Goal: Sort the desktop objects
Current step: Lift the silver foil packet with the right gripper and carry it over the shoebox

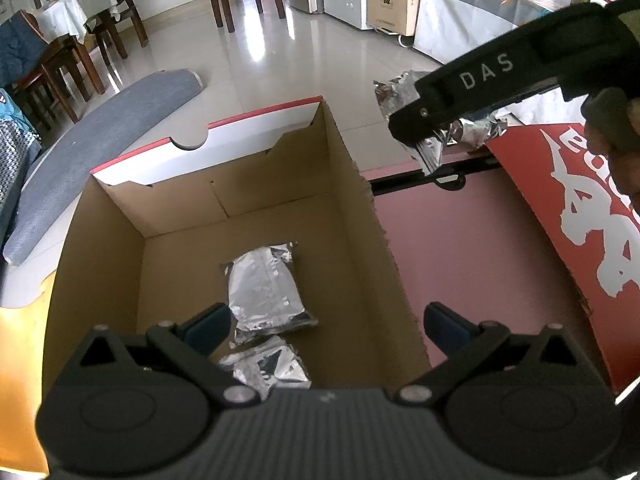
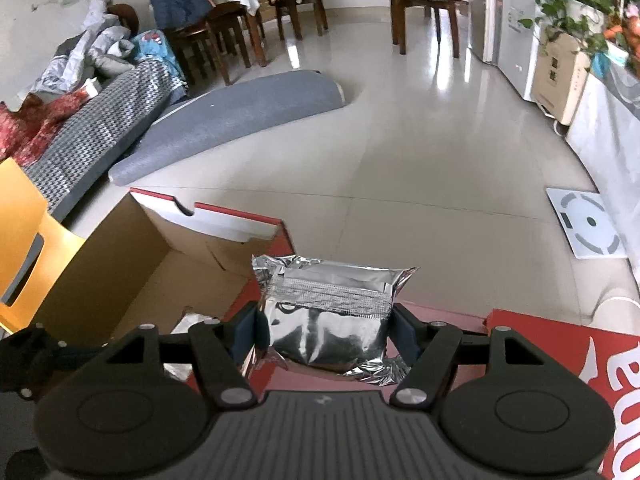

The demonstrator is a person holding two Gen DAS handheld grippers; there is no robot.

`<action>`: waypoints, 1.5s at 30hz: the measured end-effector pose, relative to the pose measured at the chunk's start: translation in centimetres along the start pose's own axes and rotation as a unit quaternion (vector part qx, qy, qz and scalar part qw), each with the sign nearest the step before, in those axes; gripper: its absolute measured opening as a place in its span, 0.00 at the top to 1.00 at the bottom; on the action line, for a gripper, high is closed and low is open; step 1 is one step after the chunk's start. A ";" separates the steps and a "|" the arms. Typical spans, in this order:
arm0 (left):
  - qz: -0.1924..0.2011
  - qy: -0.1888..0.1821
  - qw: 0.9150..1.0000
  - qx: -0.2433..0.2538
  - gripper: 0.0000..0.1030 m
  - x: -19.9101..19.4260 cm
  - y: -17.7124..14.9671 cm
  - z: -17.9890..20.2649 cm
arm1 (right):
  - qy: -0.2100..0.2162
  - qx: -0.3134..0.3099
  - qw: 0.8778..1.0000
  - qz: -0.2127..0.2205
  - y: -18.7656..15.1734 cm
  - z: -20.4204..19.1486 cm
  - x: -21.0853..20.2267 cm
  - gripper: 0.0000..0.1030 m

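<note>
An open cardboard box point(image 1: 360, 216) stands on a pink tabletop point(image 1: 472, 248). Two silver foil packets lie on its floor, one point(image 1: 266, 288) in the middle and another point(image 1: 268, 368) nearer, partly hidden by my left gripper. My left gripper point(image 1: 326, 326) hovers over the box, open, with nothing between its fingers. My right gripper point(image 2: 324, 334) is shut on a third silver foil packet point(image 2: 328, 316), both pads pressing its sides, held above the table to the right of the box point(image 2: 120, 272). In the left wrist view that gripper point(image 1: 424, 136) and its packet point(image 1: 432, 152) hang at the upper right.
A red box lid point(image 1: 580, 208) with white lettering leans at the right on the table. A yellow chair point(image 2: 24, 248) stands left of the box. Beyond lie a tiled floor, a grey rolled mat point(image 2: 240, 120), wooden chairs and a white scale point(image 2: 588, 224).
</note>
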State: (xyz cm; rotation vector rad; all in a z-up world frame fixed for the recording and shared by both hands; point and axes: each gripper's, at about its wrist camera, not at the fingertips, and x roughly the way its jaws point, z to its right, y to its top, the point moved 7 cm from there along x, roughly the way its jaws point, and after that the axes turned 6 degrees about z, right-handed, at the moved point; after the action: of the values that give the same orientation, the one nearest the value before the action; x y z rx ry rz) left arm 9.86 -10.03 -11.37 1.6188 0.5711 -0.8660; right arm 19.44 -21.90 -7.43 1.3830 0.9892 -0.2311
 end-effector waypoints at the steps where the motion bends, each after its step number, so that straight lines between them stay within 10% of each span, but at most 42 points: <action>1: 0.000 0.001 1.000 0.000 0.00 0.0 0.0 0.0 | 0.002 -0.003 1.000 0.003 0.1 -0.3 -0.1 0.34; 45: 0.033 -0.007 0.997 -0.074 0.00 -4.0 -0.9 -3.9 | 0.096 -0.068 0.993 0.014 1.3 -11.1 1.0 0.34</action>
State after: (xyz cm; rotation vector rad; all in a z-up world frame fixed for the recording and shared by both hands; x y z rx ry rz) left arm 7.64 -5.73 -8.53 1.4873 0.5555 -0.7679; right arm 15.93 -11.40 -5.85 1.3098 1.1220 -0.0082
